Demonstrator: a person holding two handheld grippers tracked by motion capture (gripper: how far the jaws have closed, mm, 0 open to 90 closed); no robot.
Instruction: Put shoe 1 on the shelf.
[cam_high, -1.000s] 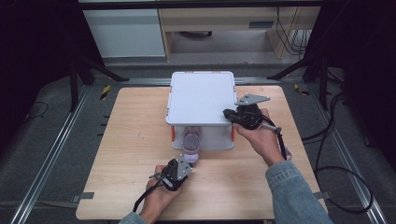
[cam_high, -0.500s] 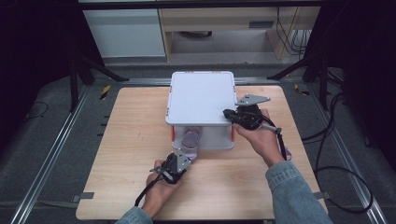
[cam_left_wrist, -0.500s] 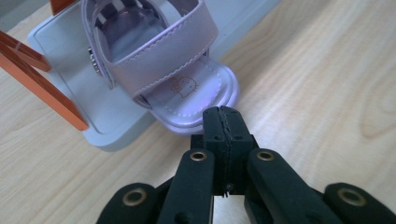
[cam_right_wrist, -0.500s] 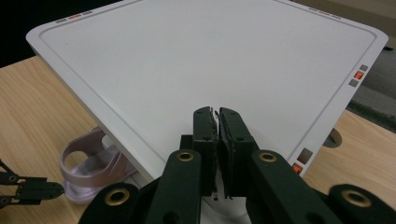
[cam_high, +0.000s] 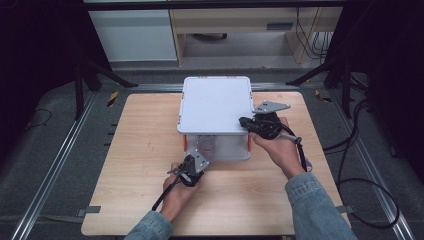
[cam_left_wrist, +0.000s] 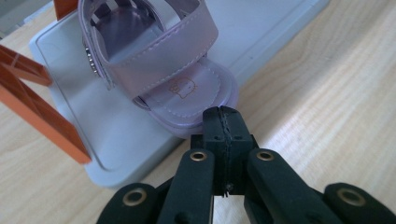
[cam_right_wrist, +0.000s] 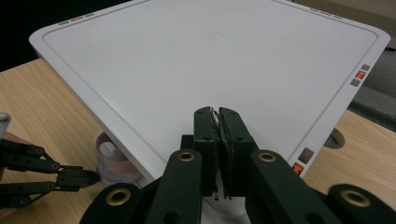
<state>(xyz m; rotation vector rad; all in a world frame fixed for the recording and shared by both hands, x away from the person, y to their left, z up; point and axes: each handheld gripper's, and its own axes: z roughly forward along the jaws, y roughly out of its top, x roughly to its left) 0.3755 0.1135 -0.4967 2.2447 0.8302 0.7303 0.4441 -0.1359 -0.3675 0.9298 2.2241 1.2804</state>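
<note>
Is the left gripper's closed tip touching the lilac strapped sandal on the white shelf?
Touching: in the left gripper view, the shut left gripper presses against the toe edge of the sandal, with no gap.

Both forearms wear blue denim sleeves (cam_high: 320, 210). Left gripper (cam_left_wrist: 223, 114): matte black linkage jaws with brass-ringed pivot holes, black cable trailing. Right gripper (cam_right_wrist: 218, 114): same black build, grey three-cornered plate (cam_high: 270, 106) on top.
</note>
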